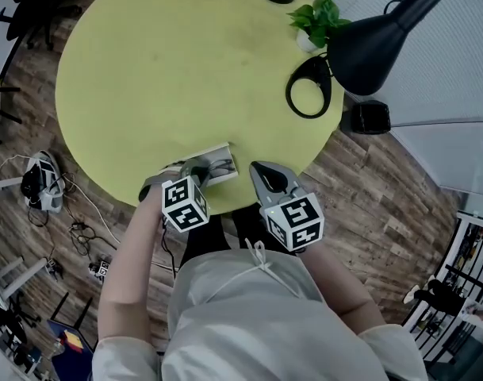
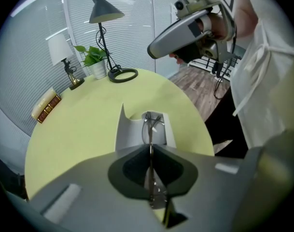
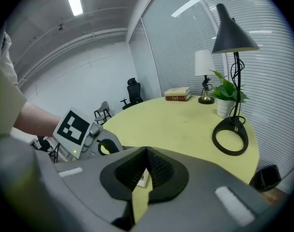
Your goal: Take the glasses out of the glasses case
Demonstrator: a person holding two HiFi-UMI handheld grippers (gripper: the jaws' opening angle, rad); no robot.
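Though the glasses are pinched, most of the frame lies inside the glasses case. Thin metal wire runs from the case straight into the left gripper, whose jaws are closed on it.

Case: white, open, sitting at the near edge of the round yellow table, just beside the rim.

Right gripper: jaws together, nothing between them. It hovers to the right of the case, apart from it, not bracing it.

Step judged: lift-out under way, glasses not yet clear of the case.

Risks:
- Grip is on a thin wire part, edge-on. The frame could twist or slip out of the pads if pulled at an angle.
- Case is unheld and looks light. If the frame snags on a wall, the case could ride up with it or slide off the near rim to the floor.
- A hard squeeze could bend the wire.

Far right of table: black desk lamp and small potted plant. Both are well apart from the case, so no interference expected.
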